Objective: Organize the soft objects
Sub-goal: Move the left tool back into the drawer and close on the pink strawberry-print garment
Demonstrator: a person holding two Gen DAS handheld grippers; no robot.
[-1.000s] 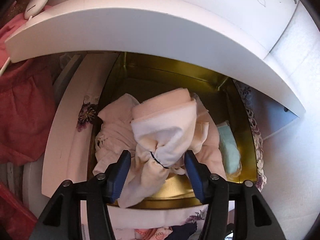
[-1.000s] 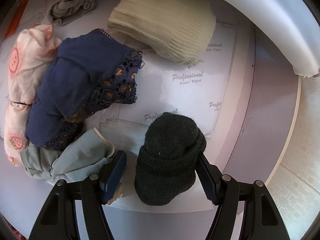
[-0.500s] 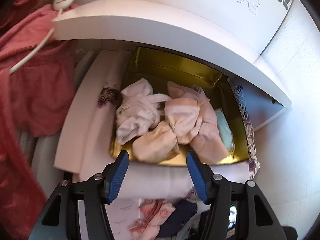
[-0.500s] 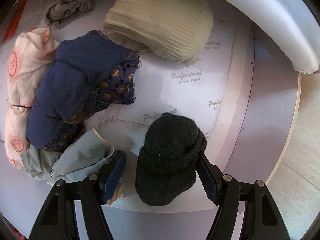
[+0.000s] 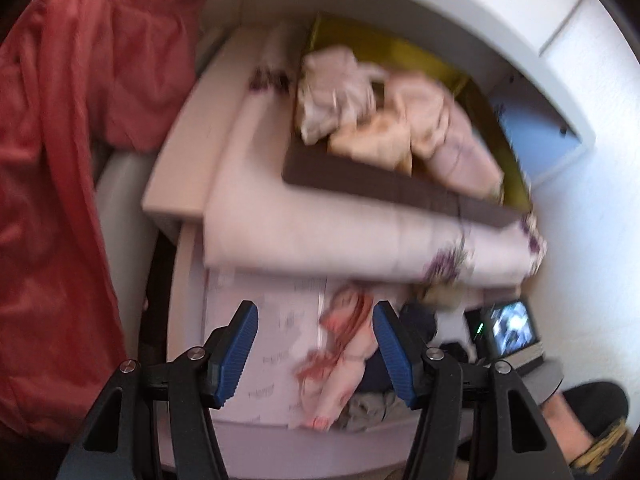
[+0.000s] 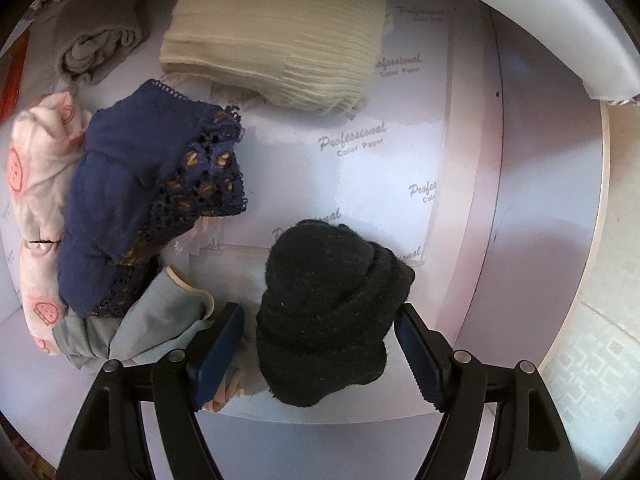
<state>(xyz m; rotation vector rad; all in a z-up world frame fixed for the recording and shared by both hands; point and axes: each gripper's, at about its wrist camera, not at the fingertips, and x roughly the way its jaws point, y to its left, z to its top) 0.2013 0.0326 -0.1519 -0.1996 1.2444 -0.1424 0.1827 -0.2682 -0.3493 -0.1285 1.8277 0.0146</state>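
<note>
The right claw (image 6: 320, 344) points down over the desk (image 6: 520, 200), and its jaws are opening around the black hat (image 6: 332, 312). The hat sits between the blue pads; the right pad looks just at its edge, the left pad stands clear of it. So nothing is gripped there: the hat rests on the sheets of paper (image 6: 360, 160) printed "Professional Color Paper".

Left of the hat lies a heap: a grey-blue cloth (image 6: 160, 320) touching the left pad's side, a navy lace piece (image 6: 140, 200) on top of it, and a pink printed cloth (image 6: 36, 184) at the far left. Beyond them a cream knit (image 6: 280, 40) lies flat, and a rolled grey cloth (image 6: 100, 36) sits in the far left corner.

The left view is blurred. The left claw (image 5: 316, 352) is open and holds nothing; the pink printed cloth (image 5: 344, 360) shows between its pads, lying on the desk below, apart from them as far as I can tell. Further off stands a gold-lined box (image 5: 504, 148) with pale pink and cream clothes (image 5: 400, 128) piled inside. A folded floral cloth (image 5: 320, 236) lies in front of the box. Red fabric (image 5: 60, 160) fills the left side. At lower right a small lit screen (image 5: 512, 326) shows.
</note>
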